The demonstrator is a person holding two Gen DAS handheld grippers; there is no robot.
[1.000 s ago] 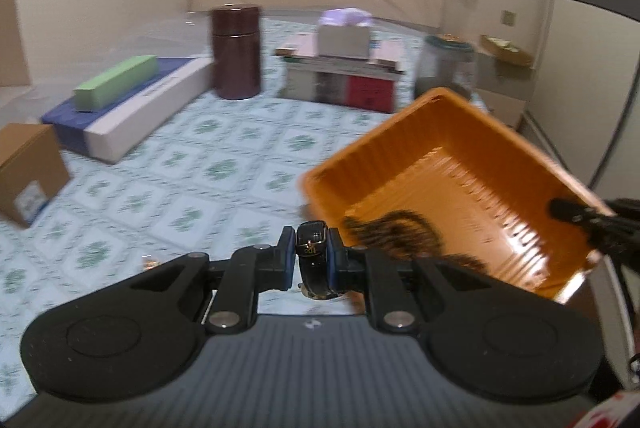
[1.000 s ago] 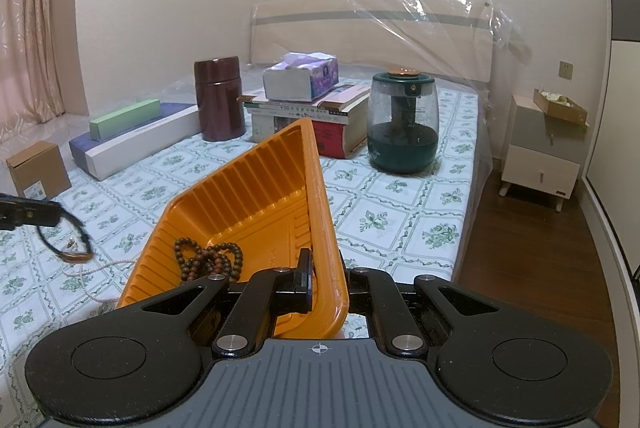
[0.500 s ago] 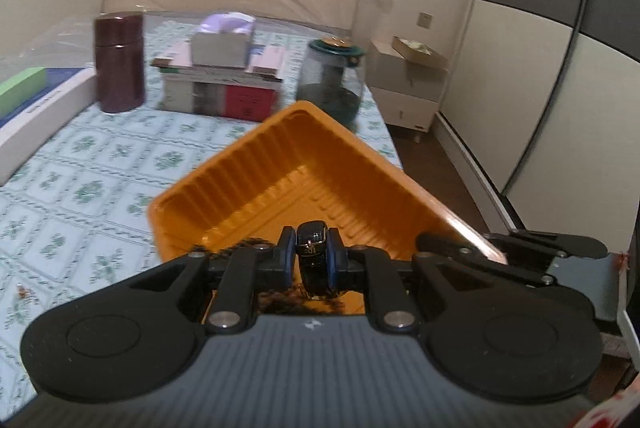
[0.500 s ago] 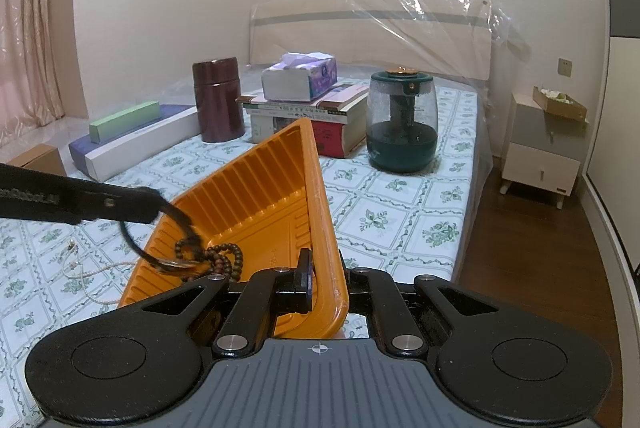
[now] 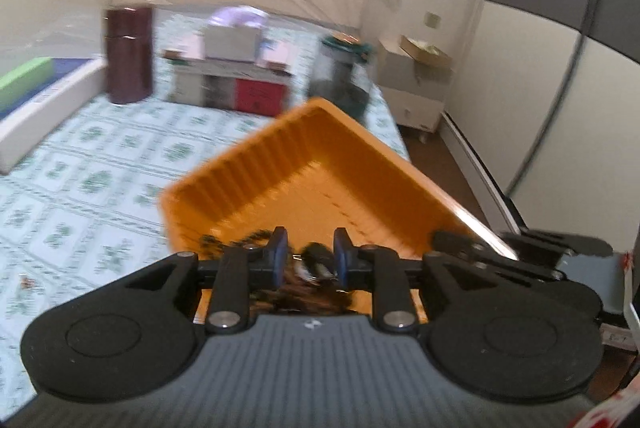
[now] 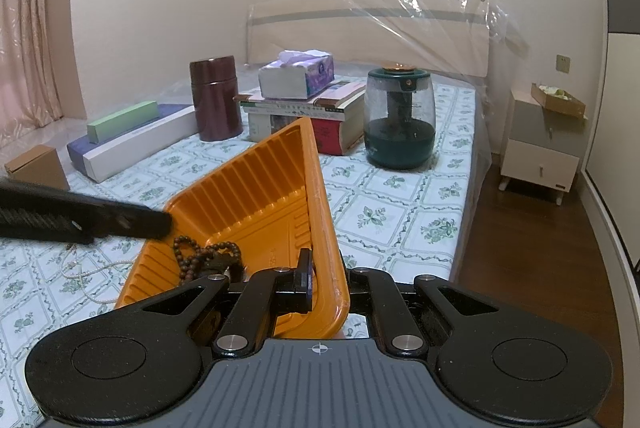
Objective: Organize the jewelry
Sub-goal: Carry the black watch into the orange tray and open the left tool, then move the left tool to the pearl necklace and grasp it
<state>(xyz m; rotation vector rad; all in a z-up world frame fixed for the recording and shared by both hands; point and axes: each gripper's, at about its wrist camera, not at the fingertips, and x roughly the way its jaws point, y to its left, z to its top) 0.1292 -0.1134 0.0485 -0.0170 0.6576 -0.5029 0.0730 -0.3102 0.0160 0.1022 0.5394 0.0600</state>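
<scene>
My right gripper [image 6: 324, 280] is shut on the near rim of the orange tray [image 6: 256, 187], holding it tilted over the bed. A brown bead string [image 6: 208, 256] lies inside the tray. My left gripper [image 5: 310, 256] hovers over the tray [image 5: 320, 167], and its jaws are opening. A dark bracelet [image 5: 316, 262] sits loose between the blue pads, with gaps on both sides. In the right wrist view the left gripper [image 6: 160, 224] reaches in from the left over the tray's corner. A thin pearl necklace [image 6: 92, 272] lies on the bedsheet left of the tray.
On the bed behind the tray stand a maroon canister [image 6: 216, 97], a book stack topped by a tissue box [image 6: 296, 73] and a green humidifier [image 6: 400, 119]. Long boxes [image 6: 132, 131] and a cardboard box [image 6: 36, 165] lie left. A nightstand [image 6: 544, 147] stands right.
My left gripper has swung farther over the tray and its pads have parted, so the bracelet is no longer pinched. The right gripper and tray have stayed still.
</scene>
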